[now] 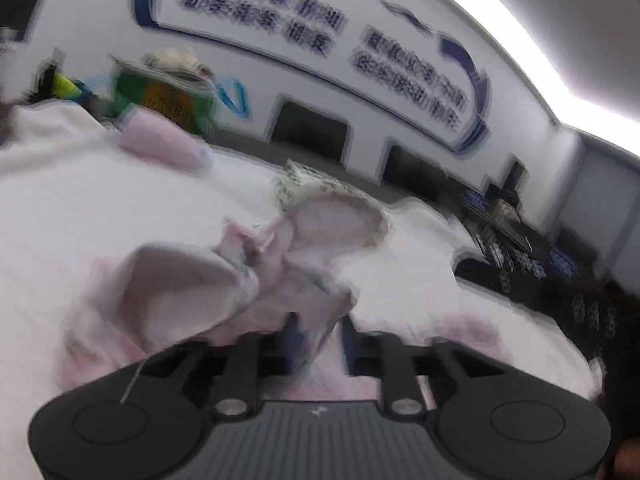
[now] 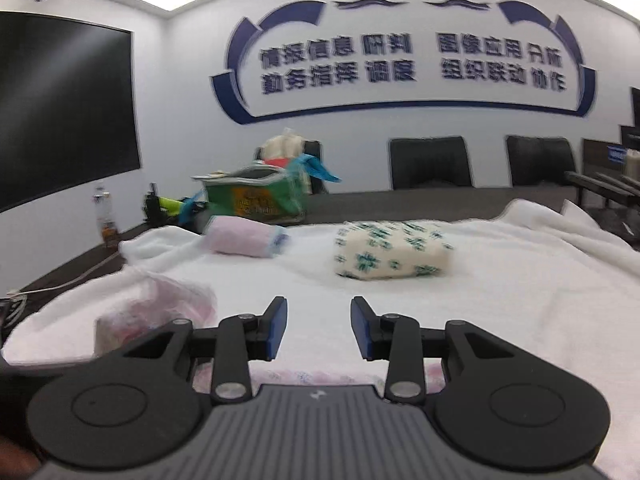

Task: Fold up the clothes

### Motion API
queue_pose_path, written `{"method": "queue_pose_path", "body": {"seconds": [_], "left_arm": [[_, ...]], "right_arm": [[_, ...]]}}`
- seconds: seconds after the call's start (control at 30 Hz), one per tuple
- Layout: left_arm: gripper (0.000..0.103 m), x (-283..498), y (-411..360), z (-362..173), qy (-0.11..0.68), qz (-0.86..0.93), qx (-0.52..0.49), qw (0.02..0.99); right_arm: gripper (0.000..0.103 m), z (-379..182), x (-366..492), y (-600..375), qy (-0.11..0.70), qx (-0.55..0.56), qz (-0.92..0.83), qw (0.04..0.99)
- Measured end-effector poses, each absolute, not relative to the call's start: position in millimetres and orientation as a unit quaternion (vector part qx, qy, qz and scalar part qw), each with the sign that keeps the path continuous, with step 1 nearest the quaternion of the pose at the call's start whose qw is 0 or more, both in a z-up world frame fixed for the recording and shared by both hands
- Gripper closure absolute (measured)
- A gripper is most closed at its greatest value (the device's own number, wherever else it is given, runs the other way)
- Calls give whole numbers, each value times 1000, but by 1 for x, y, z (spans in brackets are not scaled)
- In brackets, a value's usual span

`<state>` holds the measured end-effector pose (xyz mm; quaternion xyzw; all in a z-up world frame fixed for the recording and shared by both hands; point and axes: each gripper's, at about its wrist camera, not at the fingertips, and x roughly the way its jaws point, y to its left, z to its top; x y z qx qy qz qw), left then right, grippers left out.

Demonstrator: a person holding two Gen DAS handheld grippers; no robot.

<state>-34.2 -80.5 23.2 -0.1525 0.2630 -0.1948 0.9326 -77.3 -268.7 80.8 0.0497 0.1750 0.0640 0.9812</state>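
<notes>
My left gripper (image 1: 318, 330) is shut on a pale pink garment (image 1: 248, 276), which hangs bunched and lifted in front of its fingers; the view is blurred. In the right wrist view the same pink garment (image 2: 160, 304) lies at the lower left on the white towel (image 2: 500, 280) that covers the table. My right gripper (image 2: 319, 328) is open and empty, just above the towel, with a strip of pink cloth under its base. A folded pink bundle (image 2: 246, 236) and a folded white cloth with green print (image 2: 390, 254) lie further back on the towel.
A green box (image 2: 256, 196) with bags and bottles stands at the back left of the table. Black chairs (image 2: 430, 162) line the far side under a wall with blue lettering. A dark screen (image 2: 64, 108) hangs on the left wall.
</notes>
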Motion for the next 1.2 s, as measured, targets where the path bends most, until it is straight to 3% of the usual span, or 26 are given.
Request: {"method": "queue_pose_path", "body": {"seconds": [0.03,0.1,0.17,0.33,0.43,0.6,0.63,0.7,0.77,0.83,0.87,0.9,0.93,1.2], "left_arm": [[63,-41,-81,21,266,-211,-156,928],[44,-59,-76,21,262,-246,-156,920],[36,-83,-64,26,247,-283,-149,915],[36,-121,7,55,182,-306,-178,917],[37,-99,37,60,177,-176,-160,955],[47,-47,56,40,231,-124,-203,943],[47,-45,57,37,237,-127,-208,940],[47,-41,58,30,249,-132,-218,935],[47,-37,58,24,260,-137,-228,928],[47,-33,58,19,269,-141,-230,924],[47,-31,56,17,272,-142,-227,924],[47,-30,52,16,282,-138,-217,924],[47,-29,47,14,292,-133,-206,924],[46,-28,32,14,288,-154,-151,933]], "right_arm": [[64,78,-80,-274,178,52,57,981],[64,72,-84,-285,182,57,44,981],[64,67,-87,-289,180,67,46,980],[64,57,-88,-286,186,90,88,974],[54,49,-74,-273,207,118,141,961],[51,32,-50,-236,244,93,206,943],[47,32,-55,-228,240,69,223,942],[18,31,-63,-212,233,11,247,941],[15,29,-72,-195,227,-53,262,937],[20,25,-71,-180,241,-98,268,928],[40,23,-67,-174,261,-104,266,922],[79,19,-60,-172,280,-98,264,918],[91,17,-55,-172,298,-82,261,914],[93,62,-90,-178,253,-127,237,929]]}}
